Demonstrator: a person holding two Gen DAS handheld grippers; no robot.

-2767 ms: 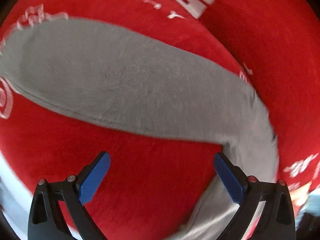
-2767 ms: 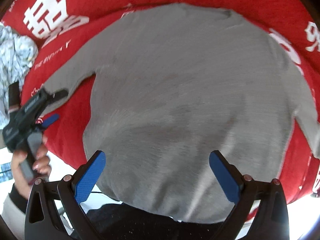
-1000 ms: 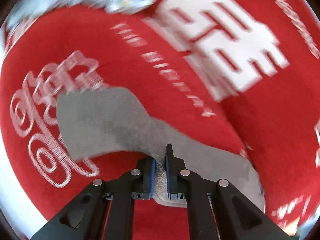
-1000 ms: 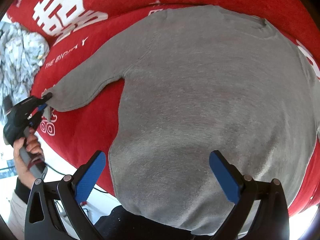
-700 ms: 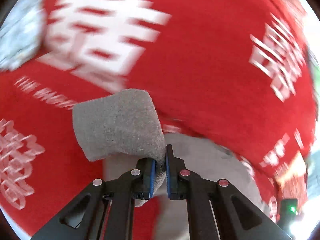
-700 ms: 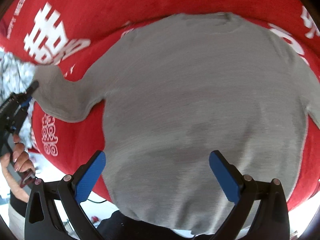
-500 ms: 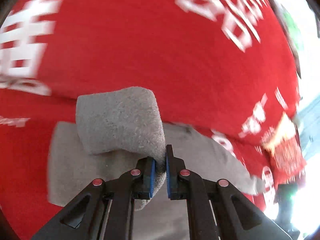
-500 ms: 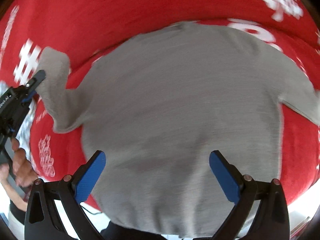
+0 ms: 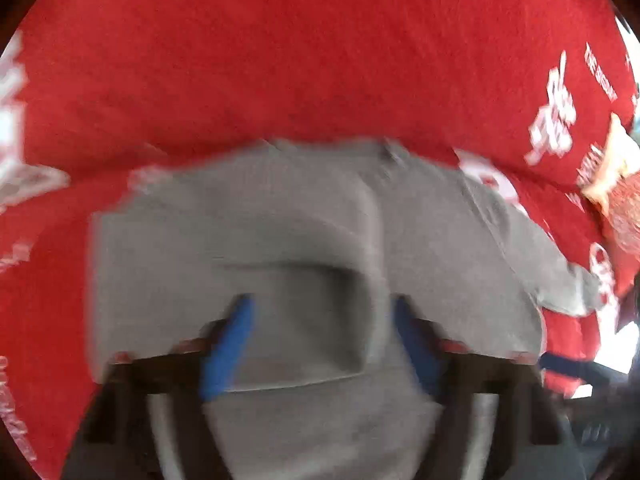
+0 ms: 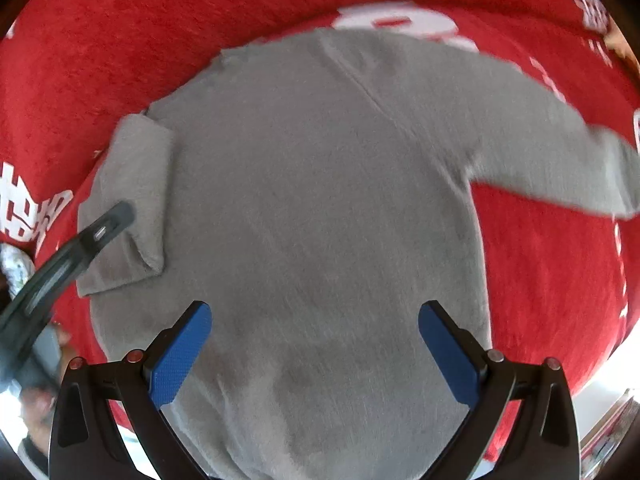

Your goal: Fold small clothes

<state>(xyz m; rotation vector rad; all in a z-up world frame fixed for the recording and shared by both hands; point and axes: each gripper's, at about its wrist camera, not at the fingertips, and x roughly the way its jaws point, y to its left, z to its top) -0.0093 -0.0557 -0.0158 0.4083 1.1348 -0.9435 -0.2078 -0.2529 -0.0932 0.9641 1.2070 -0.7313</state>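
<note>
A small grey sweater (image 10: 320,184) lies flat on a red cloth with white lettering (image 10: 120,32). Its left sleeve (image 10: 132,200) is folded in over the sweater's left side. Its right sleeve (image 10: 560,152) stretches out to the right. My left gripper (image 9: 324,344) is open, its blue pads spread either side of the folded sleeve (image 9: 296,312); the view is blurred. It also shows in the right wrist view (image 10: 108,224) at the sleeve. My right gripper (image 10: 316,344) is open and empty over the sweater's lower hem.
A patterned white fabric (image 10: 14,268) lies at the far left edge. The red cloth's front edge runs along the bottom right (image 10: 600,372), with bright floor beyond. The hand holding the left gripper (image 10: 40,400) is at the lower left.
My left gripper carried the sleeve in over the sweater's body and opened, letting it go. The right gripper stayed open and shifted its view to the right.
</note>
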